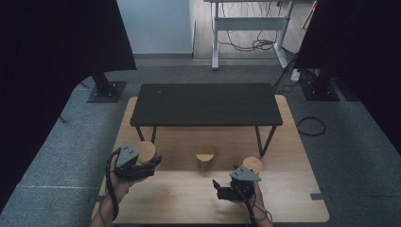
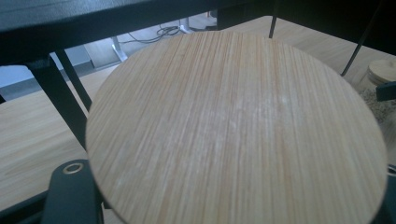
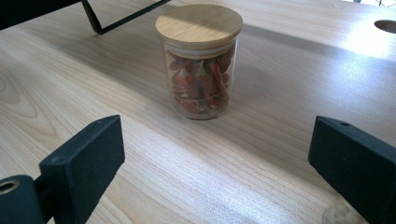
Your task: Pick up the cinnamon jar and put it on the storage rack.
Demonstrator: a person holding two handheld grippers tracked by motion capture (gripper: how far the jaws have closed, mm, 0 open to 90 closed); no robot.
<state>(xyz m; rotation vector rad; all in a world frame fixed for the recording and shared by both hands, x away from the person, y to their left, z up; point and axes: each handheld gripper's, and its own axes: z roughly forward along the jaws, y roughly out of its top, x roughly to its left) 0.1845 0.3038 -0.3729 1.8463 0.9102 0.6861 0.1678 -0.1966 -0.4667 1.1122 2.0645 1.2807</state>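
The left gripper [image 1: 153, 163] grips a jar [image 1: 144, 151] at near left; next, I judge, the wide-open right gripper [image 1: 216, 188] advances onto the chilli jar [image 3: 200, 60].

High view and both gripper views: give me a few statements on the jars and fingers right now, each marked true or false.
1. The left gripper is shut on a jar with a wooden lid. True.
2. The right gripper has its fingers closed on the middle jar. False: the fingers stand wide apart and the middle jar sits on the table beyond them, untouched.
3. The middle jar holds red pieces behind clear glass. True.
4. The middle jar's lid is off. False: a wooden lid sits on it.
5. A jar stands on top of the black shelf. False: the black shelf bears no jar; the jars are on the wooden table.
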